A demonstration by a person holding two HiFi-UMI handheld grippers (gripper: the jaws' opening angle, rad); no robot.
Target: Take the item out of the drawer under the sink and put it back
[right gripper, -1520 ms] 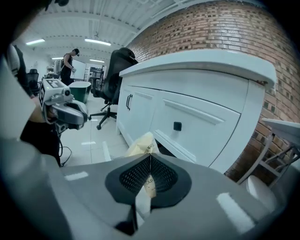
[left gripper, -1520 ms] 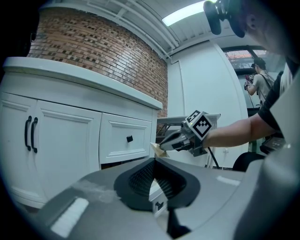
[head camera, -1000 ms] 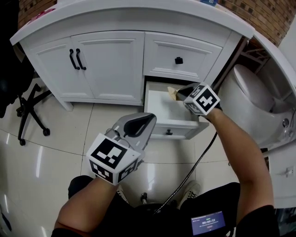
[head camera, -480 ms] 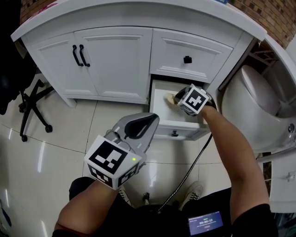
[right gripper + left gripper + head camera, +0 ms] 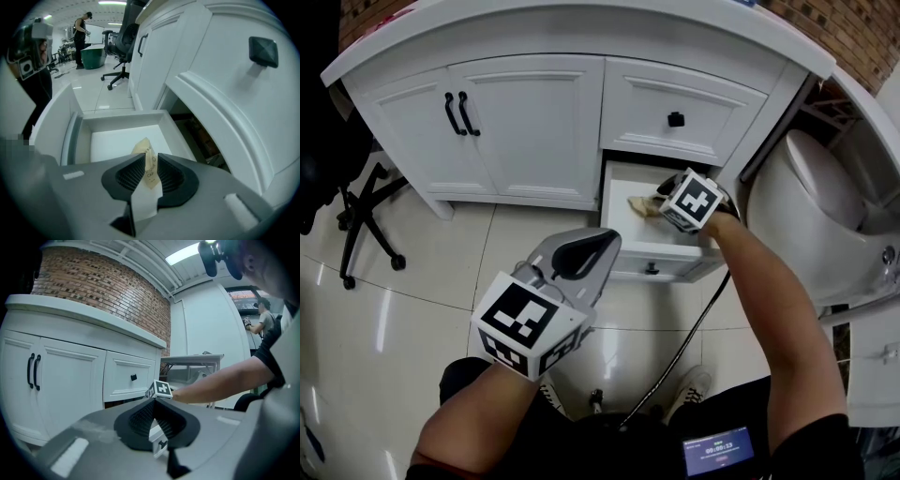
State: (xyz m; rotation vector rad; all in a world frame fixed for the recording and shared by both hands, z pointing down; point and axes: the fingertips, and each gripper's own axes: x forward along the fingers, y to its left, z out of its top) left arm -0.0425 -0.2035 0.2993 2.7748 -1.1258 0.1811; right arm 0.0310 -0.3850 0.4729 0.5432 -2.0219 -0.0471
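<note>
The low drawer (image 5: 628, 263) under the sink counter stands pulled open. My right gripper (image 5: 662, 202) reaches into it from the right and is shut on a pale yellow packet (image 5: 637, 203). In the right gripper view the packet (image 5: 146, 165) stands pinched between the ribbed pads, above the drawer's white wall (image 5: 117, 121) and floor. My left gripper (image 5: 602, 242) hangs in front of the drawer, over the floor tiles. It is shut with nothing in it, pads meeting in the left gripper view (image 5: 153, 402).
A closed upper drawer (image 5: 680, 117) sits right above the open one, and double cabinet doors (image 5: 525, 131) stand to its left. A toilet (image 5: 811, 183) is close on the right. An office chair base (image 5: 361, 220) is at the far left. A black cable (image 5: 694, 328) hangs from my right arm.
My right gripper has shifted a little left and down over the open drawer, carrying the packet with it. The left gripper has stayed where it was.
</note>
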